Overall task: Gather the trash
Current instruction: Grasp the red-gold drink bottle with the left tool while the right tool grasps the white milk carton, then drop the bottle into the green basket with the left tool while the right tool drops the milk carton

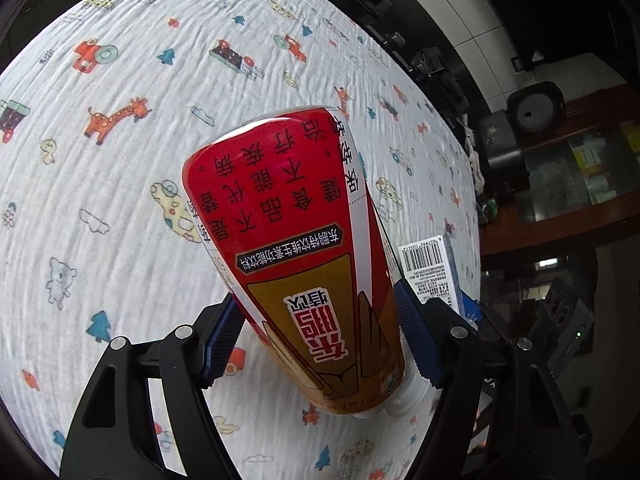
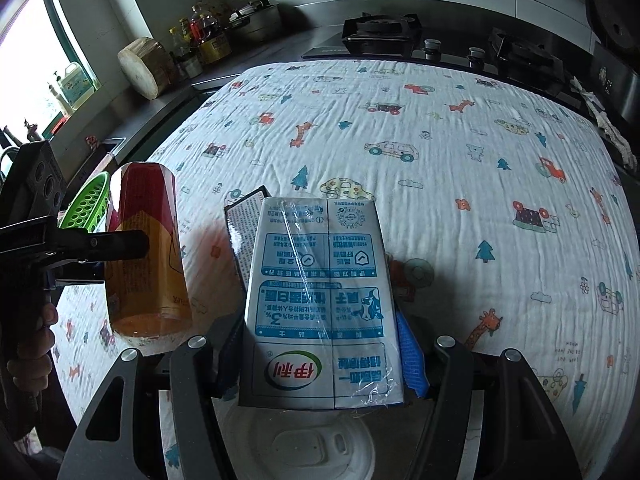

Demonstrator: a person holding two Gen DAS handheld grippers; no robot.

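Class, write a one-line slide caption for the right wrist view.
Right hand-held gripper grips a milk carton above the patterned cloth.

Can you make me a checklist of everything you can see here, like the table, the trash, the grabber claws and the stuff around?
Surface: cloth printed with cartoon cars, giraffes and trees covers the table.
Job's things: red and gold bottle; white and blue milk carton with a wrapped straw on it.
Clutter: white plastic lid on the cloth, under the carton.
Grippers: left gripper has its pads on the bottle's sides; right gripper is clamped on the carton.
Cables: nothing seen.
Surroundings: gas stove behind the table, round chopping block, sauce bottles, green basket, tiled wall.
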